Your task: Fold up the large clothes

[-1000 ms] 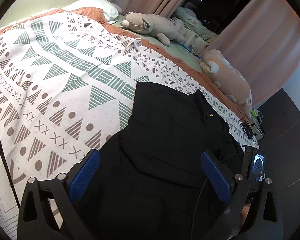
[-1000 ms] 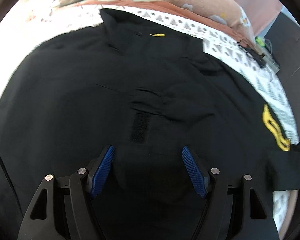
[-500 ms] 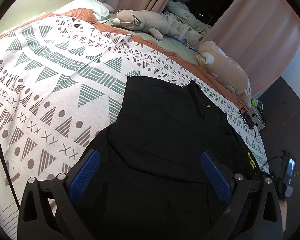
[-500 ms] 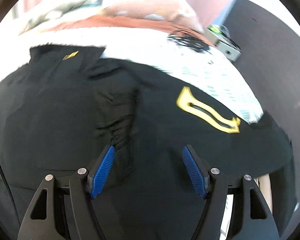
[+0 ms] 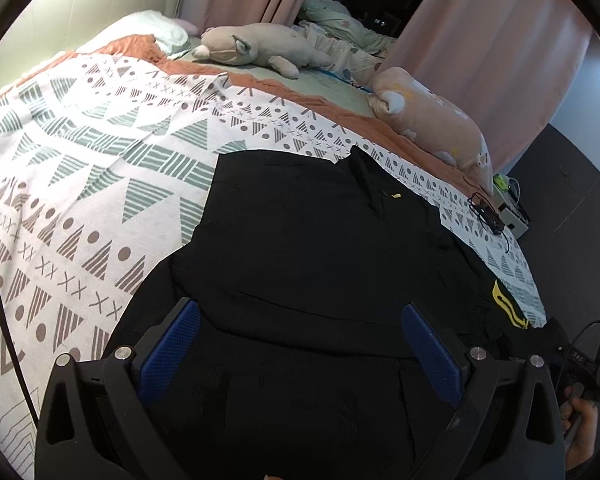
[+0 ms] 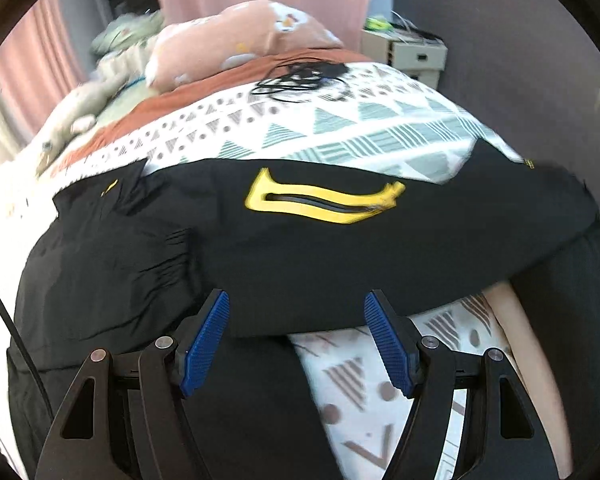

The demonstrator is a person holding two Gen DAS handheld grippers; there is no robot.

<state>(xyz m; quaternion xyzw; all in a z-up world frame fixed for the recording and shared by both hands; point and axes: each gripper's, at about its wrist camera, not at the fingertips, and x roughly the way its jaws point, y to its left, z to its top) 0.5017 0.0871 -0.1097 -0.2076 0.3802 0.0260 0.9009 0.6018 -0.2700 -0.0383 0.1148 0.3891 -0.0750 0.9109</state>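
Jacket (image 5: 308, 280), black, lies spread on the bed's patterned blanket (image 5: 100, 168), its right sleeve, with the yellow logo (image 6: 324, 202), reaching the bed's edge. Nearest, the left gripper (image 5: 300, 344) hangs over the hem, jaws wide apart, gripping nothing. The right gripper (image 6: 296, 340), also released and empty, hovers just above the sleeve's lower edge. To fold that sleeve well, I would pinch one layer at the edge near the cuff, lift low, and carry it across the chest without dragging the body. Beyond lie a cable tangle (image 6: 300, 78) and plush toys (image 5: 256, 46).
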